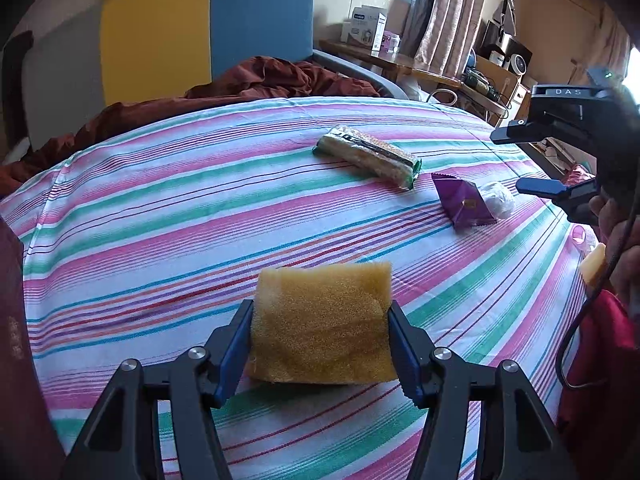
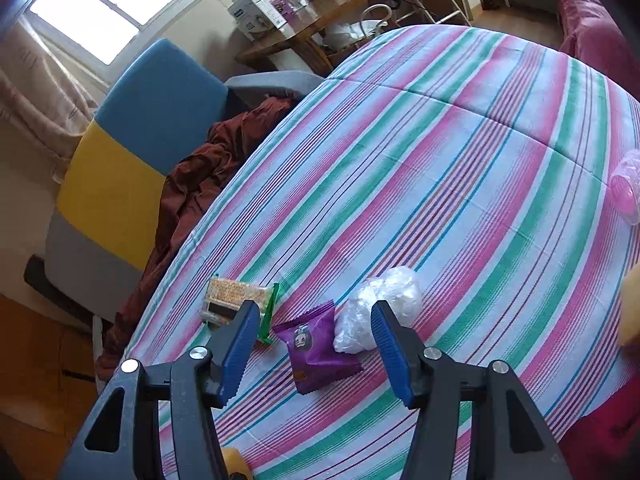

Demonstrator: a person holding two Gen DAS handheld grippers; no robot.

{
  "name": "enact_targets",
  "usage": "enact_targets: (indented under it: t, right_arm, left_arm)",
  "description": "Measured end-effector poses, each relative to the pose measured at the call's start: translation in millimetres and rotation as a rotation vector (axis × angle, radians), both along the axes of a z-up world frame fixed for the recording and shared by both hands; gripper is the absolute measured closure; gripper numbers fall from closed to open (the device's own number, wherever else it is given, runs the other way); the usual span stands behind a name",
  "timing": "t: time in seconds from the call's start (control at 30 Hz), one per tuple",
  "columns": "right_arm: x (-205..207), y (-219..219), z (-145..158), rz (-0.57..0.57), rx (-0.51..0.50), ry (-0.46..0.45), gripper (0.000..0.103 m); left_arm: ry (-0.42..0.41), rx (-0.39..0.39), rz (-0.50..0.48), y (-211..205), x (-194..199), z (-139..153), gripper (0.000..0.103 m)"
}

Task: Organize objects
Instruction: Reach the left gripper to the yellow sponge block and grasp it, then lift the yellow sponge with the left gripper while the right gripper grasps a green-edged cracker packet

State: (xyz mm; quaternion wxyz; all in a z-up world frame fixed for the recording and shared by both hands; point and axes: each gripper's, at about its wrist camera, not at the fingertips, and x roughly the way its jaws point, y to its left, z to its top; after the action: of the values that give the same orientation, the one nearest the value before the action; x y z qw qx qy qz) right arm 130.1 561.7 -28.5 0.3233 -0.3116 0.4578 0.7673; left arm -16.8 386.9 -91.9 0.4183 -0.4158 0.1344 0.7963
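While left claw (image 1: 322,326) grips sponge (image 1: 322,320), wafer pack (image 1: 368,157) and purple packet (image 1: 464,202) lie apart.

Yellow sponge (image 1: 320,320), purple packet (image 1: 464,202), pink-green-blue striped sheet (image 1: 160,220)

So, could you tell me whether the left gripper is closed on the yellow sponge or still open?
Closed on it: the left gripper has both blue pads against the yellow sponge's sides, above the striped sheet.

A lived-in bedroom at home. A striped bedsheet (image 1: 160,216) covers the bed, with a padded headboard (image 1: 208,28), curtained window (image 2: 100,12) and cluttered wooden desk (image 1: 400,62) behind.
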Motion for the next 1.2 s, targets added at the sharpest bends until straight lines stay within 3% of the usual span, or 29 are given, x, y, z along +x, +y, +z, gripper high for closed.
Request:
enact_targets:
  t: [0.47, 0.67, 0.9, 1.07, 1.17, 1.2]
  right_arm:
    - [-53, -33, -10, 0.255, 0.088, -0.166, 0.044]
    - [-122, -59, -11, 0.563, 0.295, -0.348, 0.043]
    - [-174, -42, -36, 0.664, 0.361, -0.509, 0.036]
    - [-188, -28, -46, 0.656, 0.287, -0.475, 0.036]
    - [-186, -32, -44, 0.657, 0.283, -0.445, 0.053]
    - [-185, -37, -44, 0.667, 0.289, -0.446, 0.053]
  left_arm:
    - [-0.023, 0.036, -0.001, 4, -5, -8, 0.039]
    - [-0.028, 0.050, -0.001, 1, -4, -9, 0.039]
    - [-0.041, 0.067, -0.002, 0, -6, -10, 0.038]
    - [-0.045, 0.075, -0.002, -1, -7, -11, 0.037]
    - [-0.043, 0.075, -0.002, -1, -4, -10, 0.037]
    - [-0.045, 0.077, -0.002, -1, -4, -10, 0.037]
